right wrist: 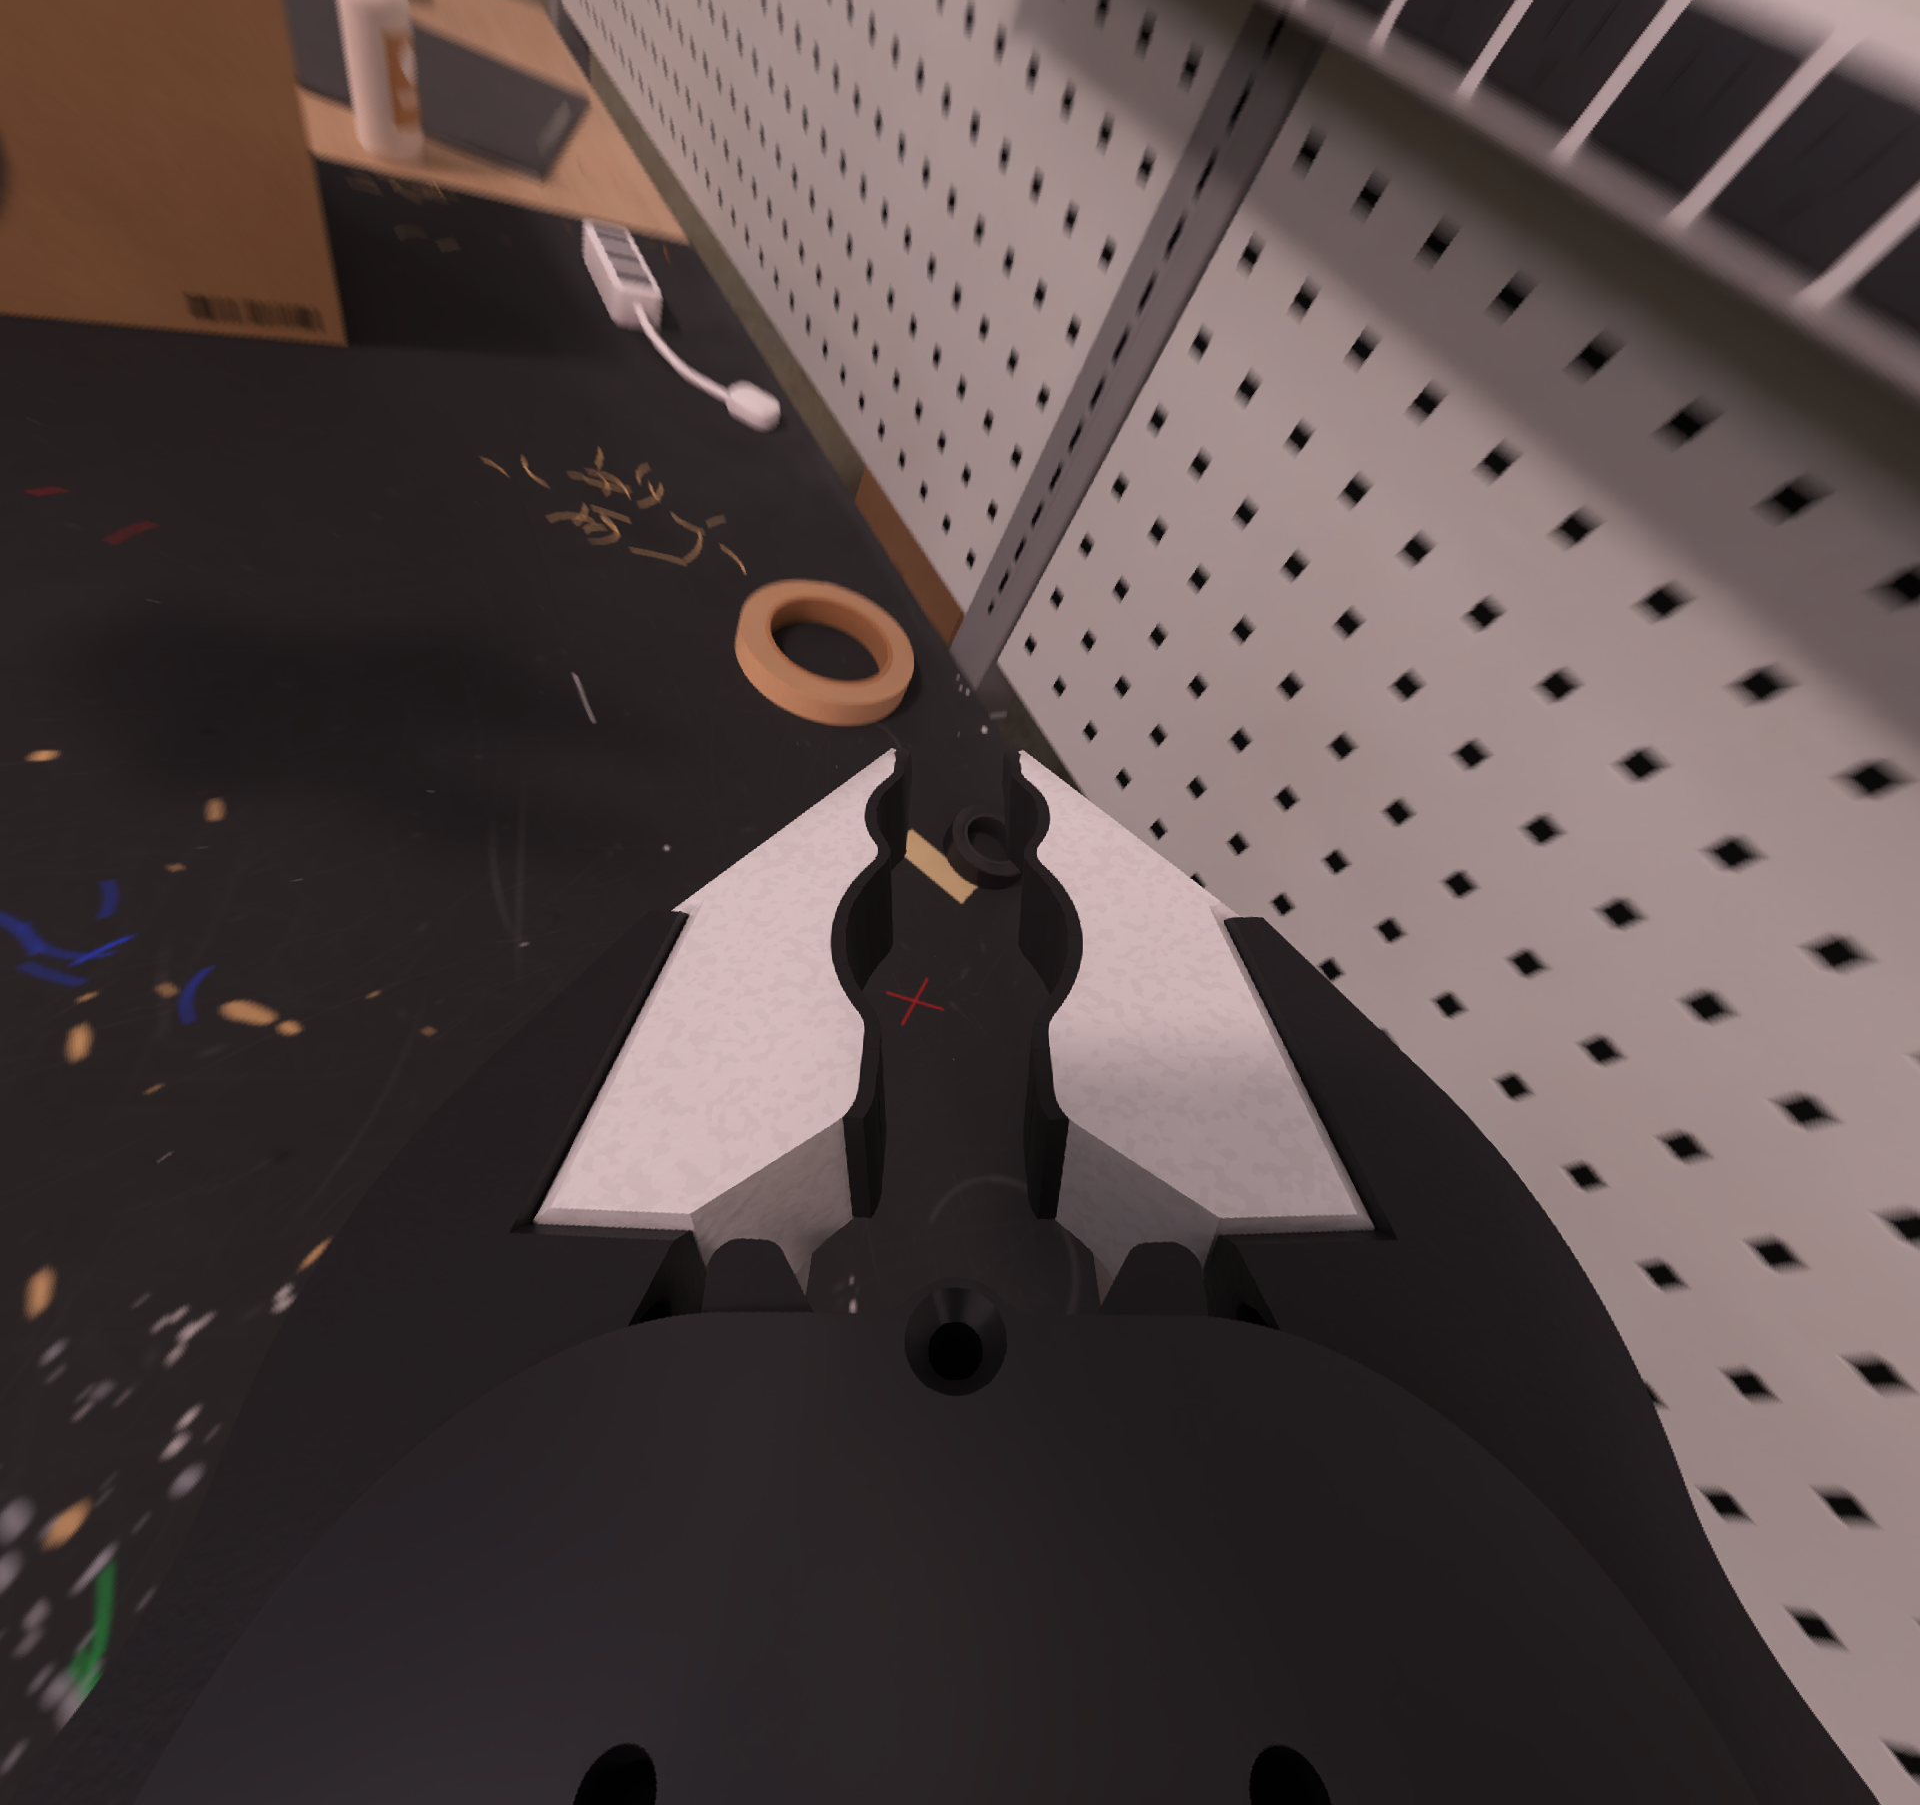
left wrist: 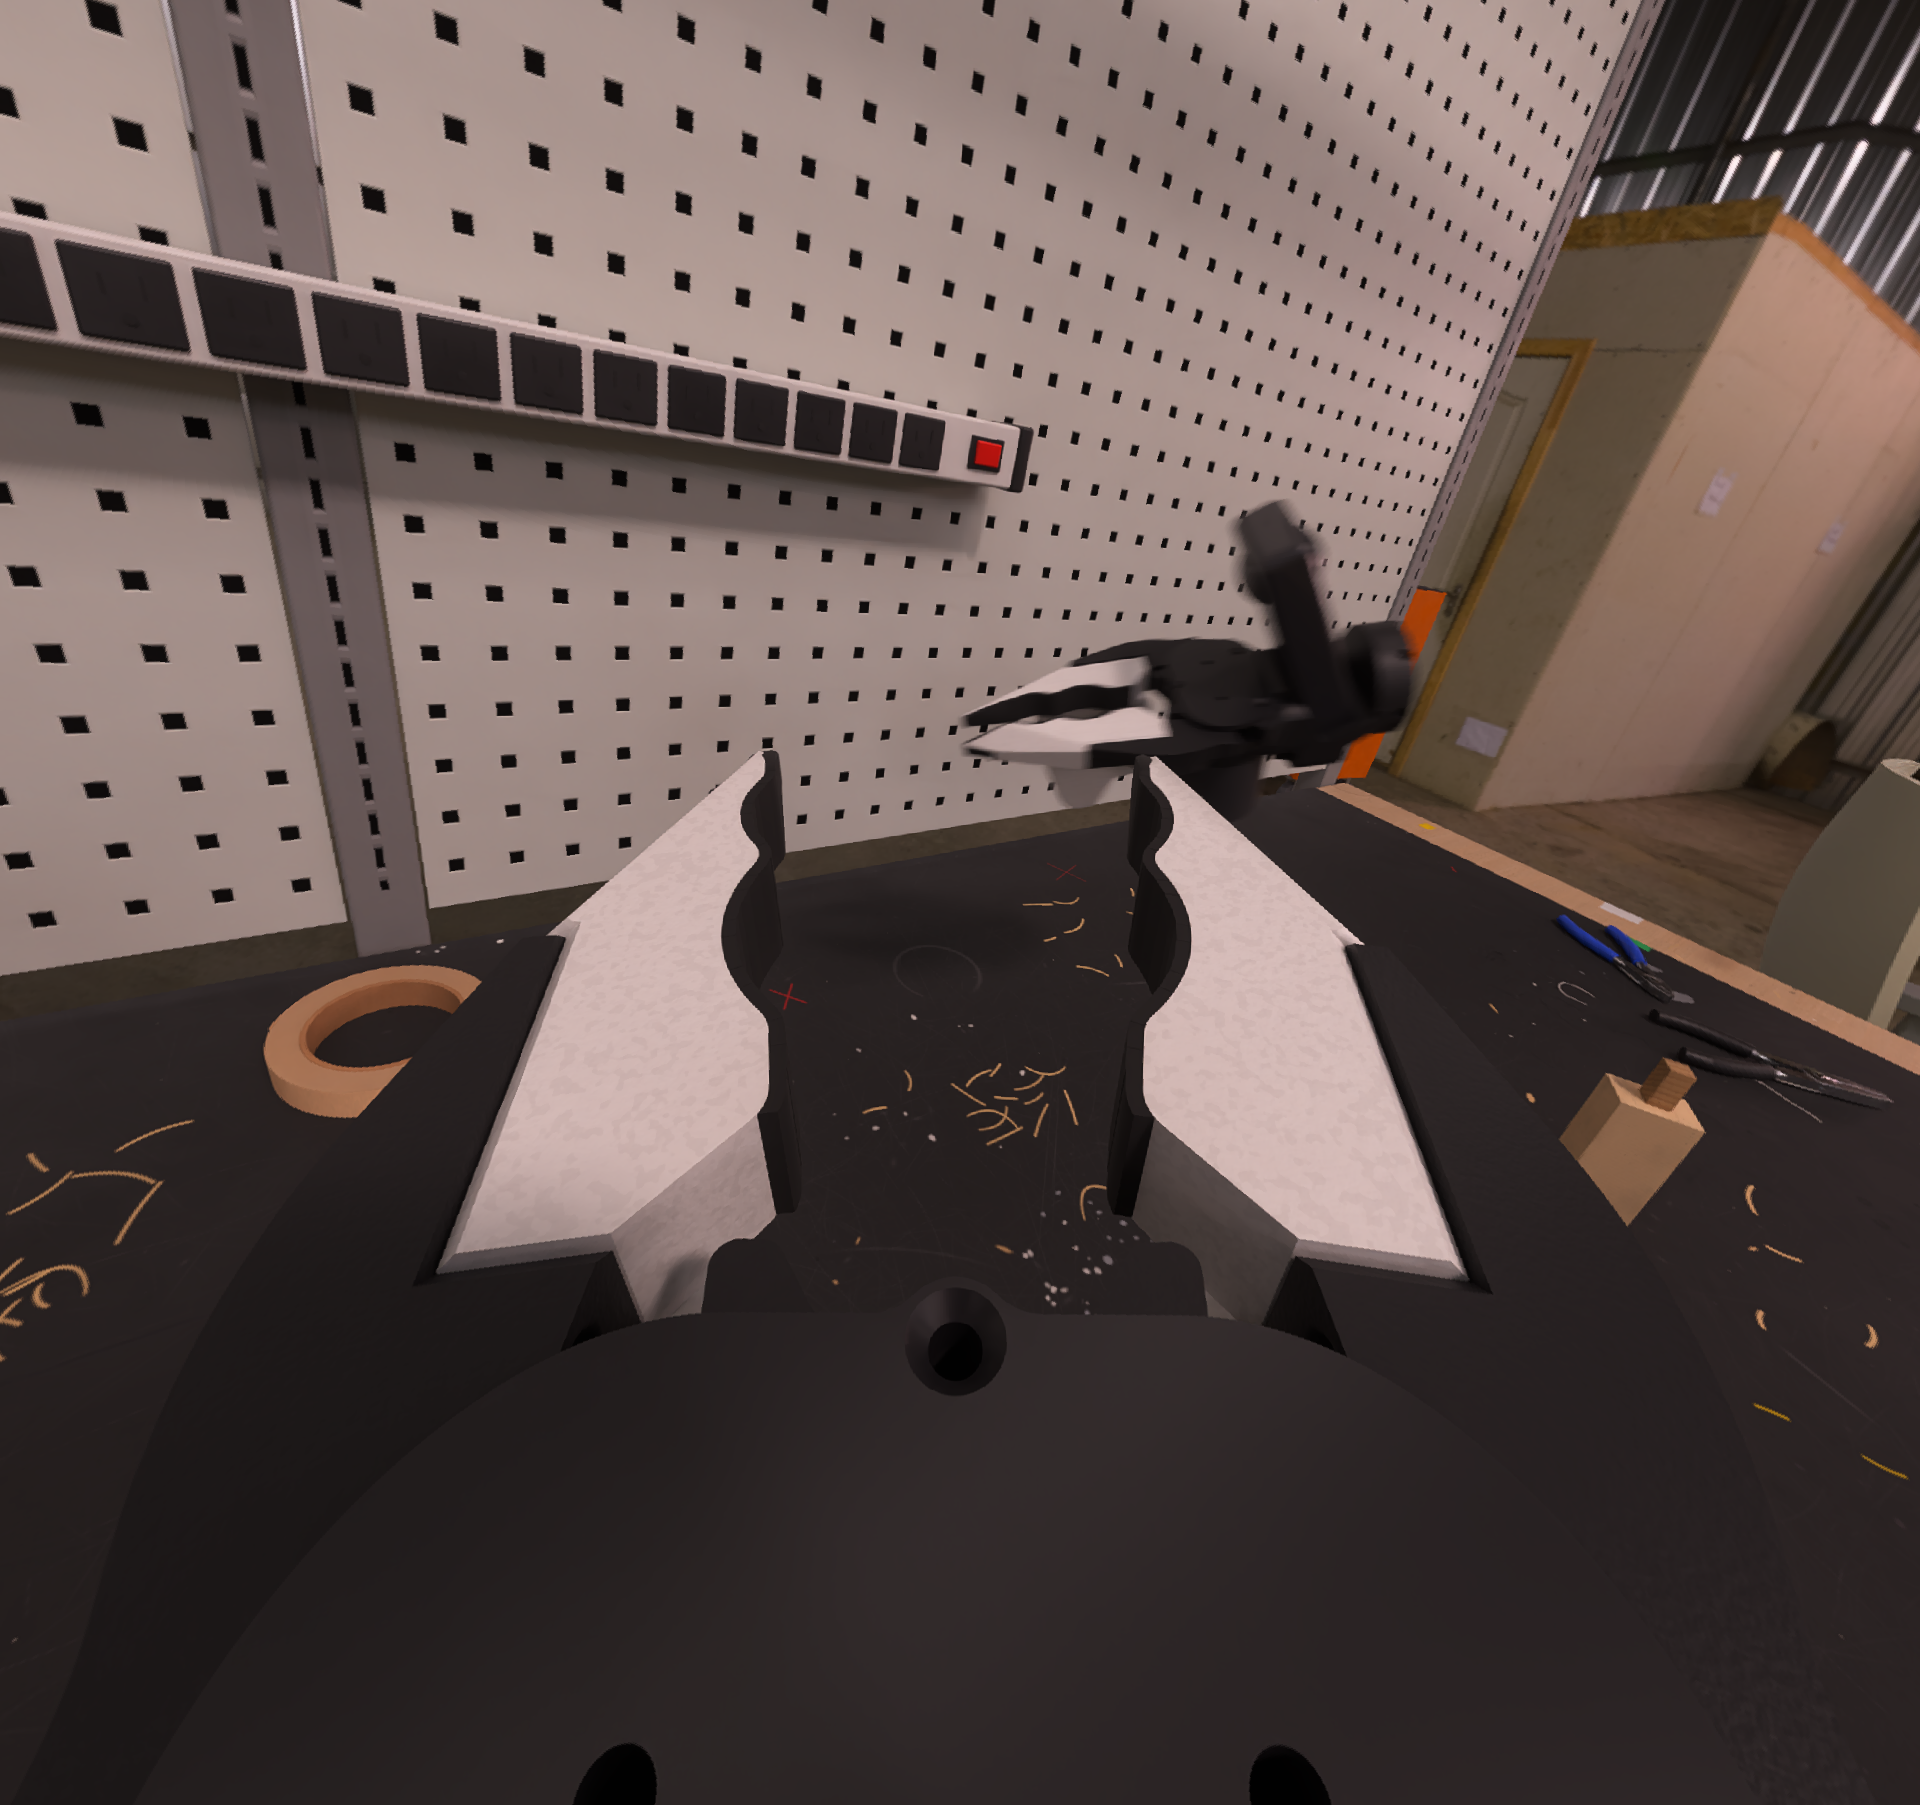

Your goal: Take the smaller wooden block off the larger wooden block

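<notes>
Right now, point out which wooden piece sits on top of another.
The smaller wooden block, the darker stub standing on the larger wooden block's top face. The wooden ring lies flat by itself, well apart from both.

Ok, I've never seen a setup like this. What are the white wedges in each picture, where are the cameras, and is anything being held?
Each picture comes from a camera riding on a two-finger tool, looking forward along its fingers. The white wedges are those fingers.

The left wrist view shows the left tool, its fingers spread wide and empty above a black workbench. The blurred dark shape beyond it is the right tool.

On the bench, a wooden ring lies at the left. At the right sits the larger wooden block with the smaller wooden block on top, untouched, and pliers lie behind them.

The right wrist view shows the right tool's own fingers, narrowly apart and gripping nothing. They point toward the same ring, beside the pegboard wall.
</notes>
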Controlling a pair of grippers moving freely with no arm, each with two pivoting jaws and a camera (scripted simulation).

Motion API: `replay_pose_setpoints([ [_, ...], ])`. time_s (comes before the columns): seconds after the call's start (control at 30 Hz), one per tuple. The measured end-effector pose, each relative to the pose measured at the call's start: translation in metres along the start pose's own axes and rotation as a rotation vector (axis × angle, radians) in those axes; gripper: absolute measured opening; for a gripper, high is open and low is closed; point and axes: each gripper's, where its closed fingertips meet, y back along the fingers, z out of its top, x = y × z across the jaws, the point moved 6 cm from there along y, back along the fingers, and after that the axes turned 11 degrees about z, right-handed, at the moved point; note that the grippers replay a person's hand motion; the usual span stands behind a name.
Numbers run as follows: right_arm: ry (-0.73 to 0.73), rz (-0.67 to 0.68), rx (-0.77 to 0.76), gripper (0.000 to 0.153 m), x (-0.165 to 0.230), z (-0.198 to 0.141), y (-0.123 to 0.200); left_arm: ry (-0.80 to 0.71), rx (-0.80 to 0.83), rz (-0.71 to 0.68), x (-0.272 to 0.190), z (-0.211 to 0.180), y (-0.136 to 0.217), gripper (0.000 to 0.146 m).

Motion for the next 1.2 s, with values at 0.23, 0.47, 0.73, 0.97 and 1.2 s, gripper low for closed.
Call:
replay_pose_setpoints([
  [0.23, 0.113, -0.108, 0.122, 0.018, 0.089, -0.028, 0.211, -0.004, -0.012, -0.046, -0.009, 0.002, -0.002, 0.067],
  [0.47, -0.173, -0.339, 0.427, 0.019, 0.190, -0.135, 0.359, -0.015, 0.014, -0.095, -0.026, -0.003, -0.020, 0.067],
  [0.73, -0.363, -0.389, 0.415, 0.020, 0.227, -0.195, 0.377, -0.119, 0.192, -0.104, -0.057, -0.033, -0.059, 0.068],
  [0.97, -0.436, -0.384, 0.389, 0.019, 0.220, -0.214, 0.369, -0.447, 0.533, 0.102, -0.074, -0.100, -0.111, 0.071],
  [1.2, -0.497, -0.314, 0.349, 0.014, 0.212, -0.209, 0.354, -0.595, 0.672, 0.263, -0.056, -0.139, -0.136, 0.072],
])
